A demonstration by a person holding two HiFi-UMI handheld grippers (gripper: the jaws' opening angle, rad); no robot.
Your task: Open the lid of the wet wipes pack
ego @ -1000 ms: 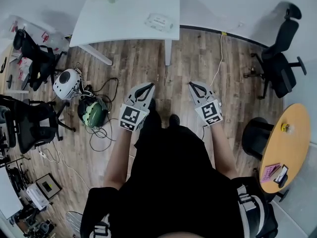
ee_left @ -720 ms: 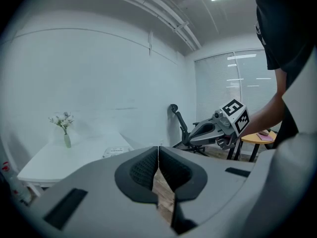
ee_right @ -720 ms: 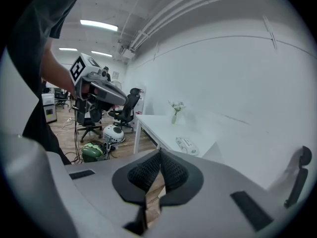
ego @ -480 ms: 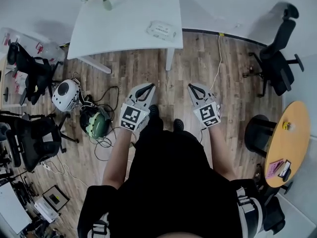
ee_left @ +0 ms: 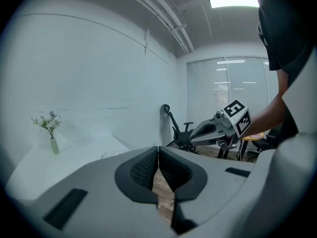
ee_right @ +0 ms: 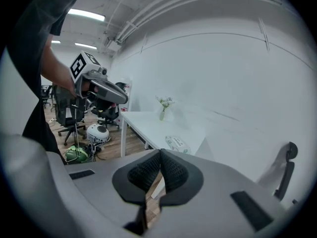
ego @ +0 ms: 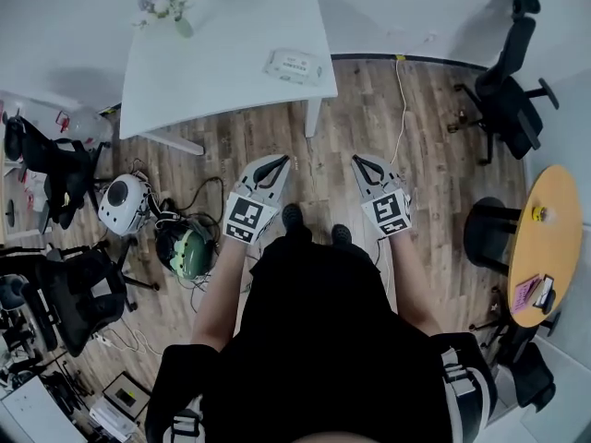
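Note:
The wet wipes pack (ego: pixel 293 65), white with green print, lies flat near the right edge of a white table (ego: pixel 203 72); it also shows small in the right gripper view (ee_right: pixel 177 143). Its lid looks closed. I hold both grippers in front of me over the wooden floor, well short of the table. The left gripper (ego: pixel 274 163) is shut with nothing in it, its tips meeting in the left gripper view (ee_left: pixel 158 149). Likewise the right gripper (ego: pixel 358 161) is shut and empty, tips together (ee_right: pixel 160 152).
A small vase of flowers (ego: pixel 166 5) stands at the table's far left. On the floor to the left lie a green helmet (ego: pixel 189 249), a white helmet (ego: pixel 125 205) and cables. Black office chairs (ego: pixel 511 72) and a round orange table (ego: pixel 545 247) stand at right.
The table and wipes pack have come nearer and slid lower in the head view as I walk toward them. Both grippers stay shut, held out in front.

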